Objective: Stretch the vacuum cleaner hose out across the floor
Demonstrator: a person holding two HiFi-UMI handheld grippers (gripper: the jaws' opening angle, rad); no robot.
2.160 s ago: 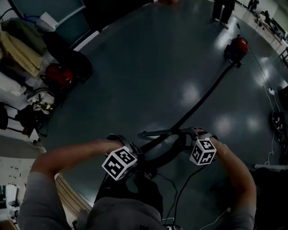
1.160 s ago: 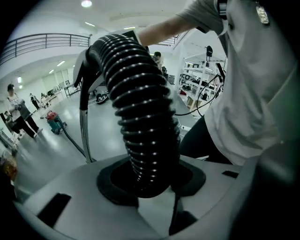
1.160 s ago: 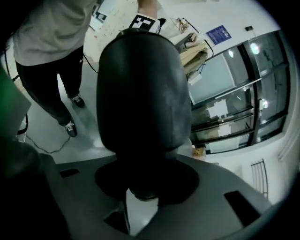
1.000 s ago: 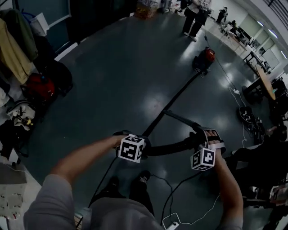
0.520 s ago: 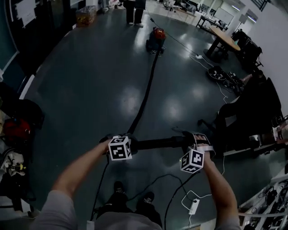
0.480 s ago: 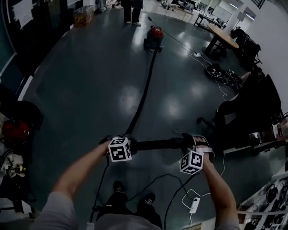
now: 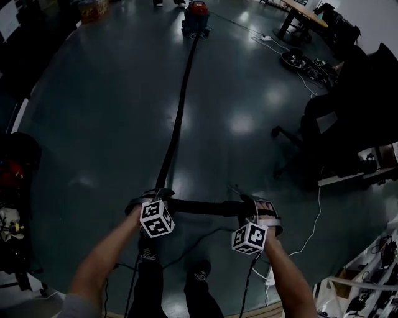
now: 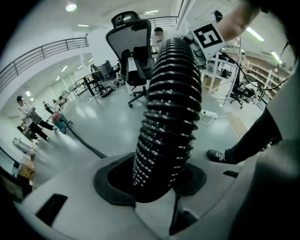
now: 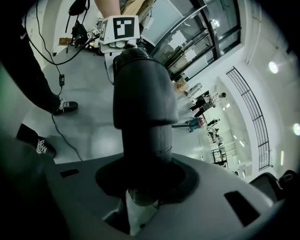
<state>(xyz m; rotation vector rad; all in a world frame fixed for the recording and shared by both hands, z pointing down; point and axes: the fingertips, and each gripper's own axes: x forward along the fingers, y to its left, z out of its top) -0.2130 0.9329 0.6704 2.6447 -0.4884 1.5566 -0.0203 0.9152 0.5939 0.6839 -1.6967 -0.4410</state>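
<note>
The black ribbed vacuum hose (image 7: 177, 118) runs almost straight along the dark floor from the red vacuum cleaner (image 7: 196, 9) at the top to my hands. My left gripper (image 7: 155, 199) is shut on the ribbed hose (image 8: 171, 108), which fills the left gripper view between the jaws. A short stretch of hose (image 7: 202, 207) spans level to my right gripper (image 7: 250, 210). That gripper is shut on the smooth dark hose end piece (image 9: 140, 103). Both views show the vacuum cleaner (image 8: 60, 123) (image 9: 194, 123) far off.
A black office chair (image 7: 339, 118) stands at the right. A white cable with a power strip (image 7: 310, 231) lies near my right arm. A round table (image 7: 301, 11) and a cable pile (image 7: 298, 59) sit at top right, bags (image 7: 9, 180) at left. My shoes (image 7: 198, 271) are below the hose.
The view has swung so the vacuum cleaner sits at the top centre and farther off. The hose on the floor now lies longer and straighter. Both grippers keep their hold.
</note>
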